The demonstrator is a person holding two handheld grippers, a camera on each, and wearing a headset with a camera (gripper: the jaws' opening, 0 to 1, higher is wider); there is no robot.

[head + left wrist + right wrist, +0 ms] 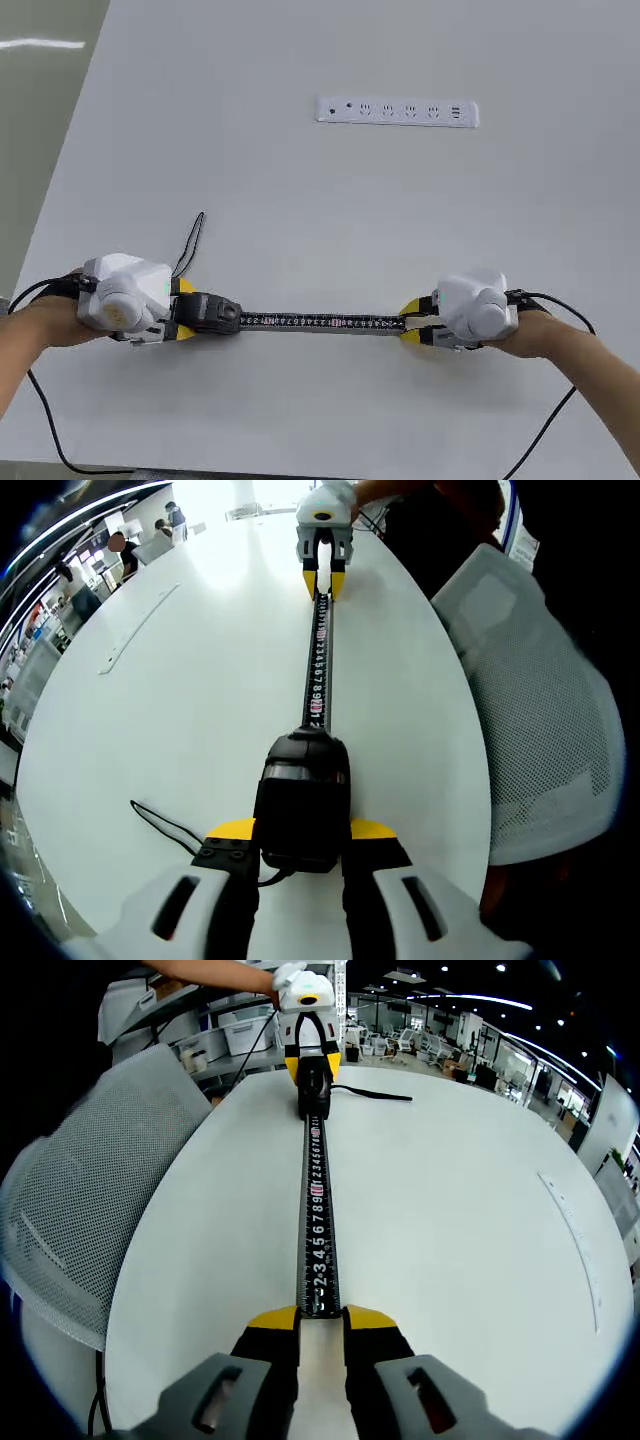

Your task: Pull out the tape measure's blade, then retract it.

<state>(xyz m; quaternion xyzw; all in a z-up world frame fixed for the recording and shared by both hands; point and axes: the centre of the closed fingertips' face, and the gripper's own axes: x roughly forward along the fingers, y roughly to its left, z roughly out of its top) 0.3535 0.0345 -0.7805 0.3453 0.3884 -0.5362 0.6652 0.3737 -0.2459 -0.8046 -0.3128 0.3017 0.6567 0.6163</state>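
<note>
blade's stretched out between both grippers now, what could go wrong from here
1. The right gripper pinches just the end of the blade. If it slips, the blade could whip back toward the case.
2. The left gripper clamps the case by its sides, so the blade's pull might twist it loose.
3. The black strap lies loose beside that gripper and could snag.

Far off, desks [400, 1038] are stretching under ceiling strip lights [470, 998], a mesh chair [80, 1190] is standing near: an open-plan office
</note>
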